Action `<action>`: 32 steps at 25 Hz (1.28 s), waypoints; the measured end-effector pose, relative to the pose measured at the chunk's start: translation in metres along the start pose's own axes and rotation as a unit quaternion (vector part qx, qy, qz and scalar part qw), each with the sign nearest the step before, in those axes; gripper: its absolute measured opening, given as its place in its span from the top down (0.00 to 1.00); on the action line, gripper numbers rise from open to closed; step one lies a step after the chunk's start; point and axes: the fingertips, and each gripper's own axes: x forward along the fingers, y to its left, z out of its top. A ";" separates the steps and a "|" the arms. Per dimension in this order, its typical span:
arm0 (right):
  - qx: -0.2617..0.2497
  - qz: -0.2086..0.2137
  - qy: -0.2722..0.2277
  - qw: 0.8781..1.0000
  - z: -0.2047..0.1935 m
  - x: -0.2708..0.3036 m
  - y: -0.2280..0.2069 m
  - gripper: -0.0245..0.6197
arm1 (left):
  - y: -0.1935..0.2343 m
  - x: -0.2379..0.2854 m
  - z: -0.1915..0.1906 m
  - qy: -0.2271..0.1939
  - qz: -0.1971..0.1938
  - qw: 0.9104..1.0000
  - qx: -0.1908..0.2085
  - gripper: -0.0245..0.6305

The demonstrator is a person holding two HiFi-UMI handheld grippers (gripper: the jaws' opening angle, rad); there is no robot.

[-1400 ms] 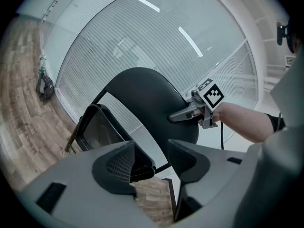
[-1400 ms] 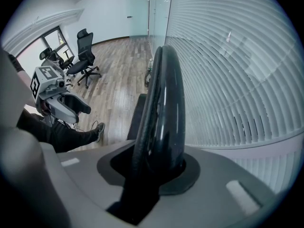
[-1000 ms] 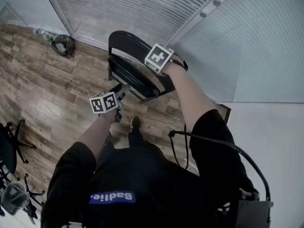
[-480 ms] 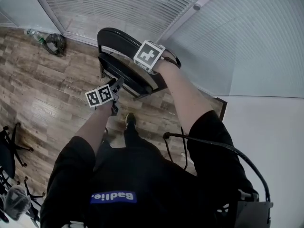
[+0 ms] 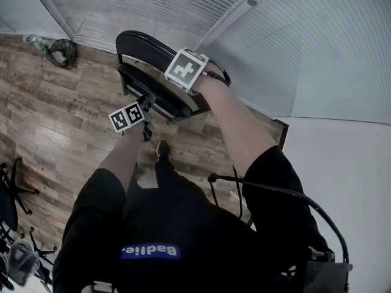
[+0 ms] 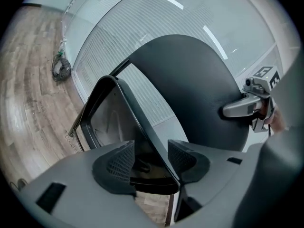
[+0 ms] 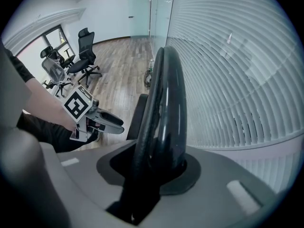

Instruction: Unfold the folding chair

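You had the black folding chair [image 5: 156,78] standing on the wooden floor [image 5: 61,121], just in front of the glass wall with its slatted blinds [image 5: 153,5]. It was partly opened: the seat [image 5: 168,99] angled out from the frame toward you, while the backrest [image 5: 137,44] stood behind it, nearer the glass.

Your right claw [image 7: 159,170] pointed steeply down and was clamped on the top rim of the backrest; the curved black panel filled the gap between its jaws. Your left claw [image 6: 149,160] sat lower and in front, gripping the front lip of the seat, whose thin edge ran up and away between the two ribbed pads [image 6: 121,163]. From each claw's camera the other claw was visible across the chair.

Your foot [image 5: 162,150] was planted on the floor just below the seat. Office chairs [image 7: 85,56] stood well apart, farther back in the room.
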 end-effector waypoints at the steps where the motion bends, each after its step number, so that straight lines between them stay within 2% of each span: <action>1: 0.000 0.000 0.001 1.000 0.000 0.000 0.001 0.77 | 0.002 0.002 0.000 -0.001 0.001 1.000 -0.006 0.66; 7: -0.002 0.002 -0.002 1.000 0.001 0.001 0.005 0.77 | 0.011 0.022 0.003 -0.008 0.008 0.999 -0.041 0.66; 14: -0.004 -0.002 -0.003 1.000 0.003 0.001 0.012 0.77 | 0.013 0.037 0.003 -0.010 0.015 0.998 -0.052 0.66; 22: -0.011 -0.002 -0.004 1.000 0.006 -0.002 0.032 0.78 | 0.017 0.040 -0.005 -0.021 0.025 0.995 -0.091 0.66; 27: -0.015 0.004 -0.003 1.000 0.008 -0.004 0.044 0.78 | 0.017 0.041 -0.010 -0.007 0.021 0.996 -0.086 0.66; 32: -0.016 0.007 -0.004 1.000 0.009 -0.004 0.044 0.79 | 0.010 0.042 -0.007 -0.016 0.001 0.996 -0.088 0.75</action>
